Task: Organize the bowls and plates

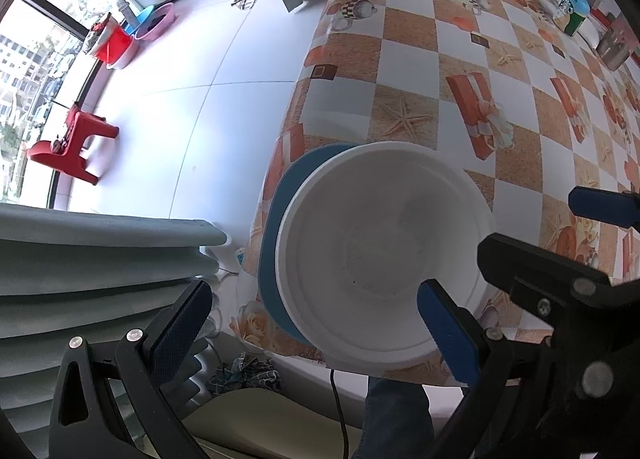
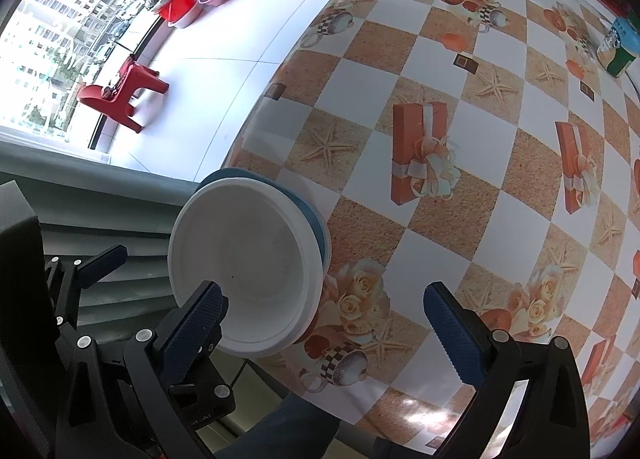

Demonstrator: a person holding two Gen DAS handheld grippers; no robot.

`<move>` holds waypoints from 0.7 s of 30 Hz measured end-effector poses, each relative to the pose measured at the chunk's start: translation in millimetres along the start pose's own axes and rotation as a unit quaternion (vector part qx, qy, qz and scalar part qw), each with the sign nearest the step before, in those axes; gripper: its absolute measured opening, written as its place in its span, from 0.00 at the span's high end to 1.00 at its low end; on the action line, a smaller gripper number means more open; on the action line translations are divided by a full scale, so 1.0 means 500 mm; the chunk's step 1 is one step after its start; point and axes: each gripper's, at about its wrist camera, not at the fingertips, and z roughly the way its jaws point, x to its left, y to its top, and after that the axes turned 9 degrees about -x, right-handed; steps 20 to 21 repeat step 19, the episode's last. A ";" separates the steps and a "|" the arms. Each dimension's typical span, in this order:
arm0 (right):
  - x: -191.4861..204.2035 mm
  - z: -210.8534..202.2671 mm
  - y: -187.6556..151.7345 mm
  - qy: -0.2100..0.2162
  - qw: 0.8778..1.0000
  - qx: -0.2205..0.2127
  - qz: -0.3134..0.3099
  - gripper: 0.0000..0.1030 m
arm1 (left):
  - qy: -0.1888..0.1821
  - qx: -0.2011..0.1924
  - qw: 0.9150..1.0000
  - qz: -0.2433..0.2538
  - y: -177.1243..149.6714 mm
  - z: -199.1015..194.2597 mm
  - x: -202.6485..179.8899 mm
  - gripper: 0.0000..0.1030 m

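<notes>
Two grippers were spread wide, gripping nothing. The white bowl [image 1: 380, 255] sat on a blue plate [image 1: 276, 235] at the table [image 1: 420, 59] corner, between the left gripper [image 1: 316, 323] fingers; it lay left of the right gripper [image 2: 324, 331].

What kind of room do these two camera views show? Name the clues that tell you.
Probably a home dining or kitchen area. A table with a patterned checked tablecloth holds a white bowl stacked on a blue plate, while a red plastic stool and washbasins sit on the tiled floor by a big window.
</notes>
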 end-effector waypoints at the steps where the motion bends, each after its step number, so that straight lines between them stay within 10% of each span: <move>1: 0.000 0.000 0.001 0.000 1.000 0.000 -0.001 0.02 | 0.000 0.000 1.000 0.000 0.001 0.001 0.001 0.00; 21: -0.001 0.006 0.010 0.007 1.000 0.001 -0.005 0.02 | 0.004 -0.027 1.000 -0.009 0.016 -0.008 0.009 0.00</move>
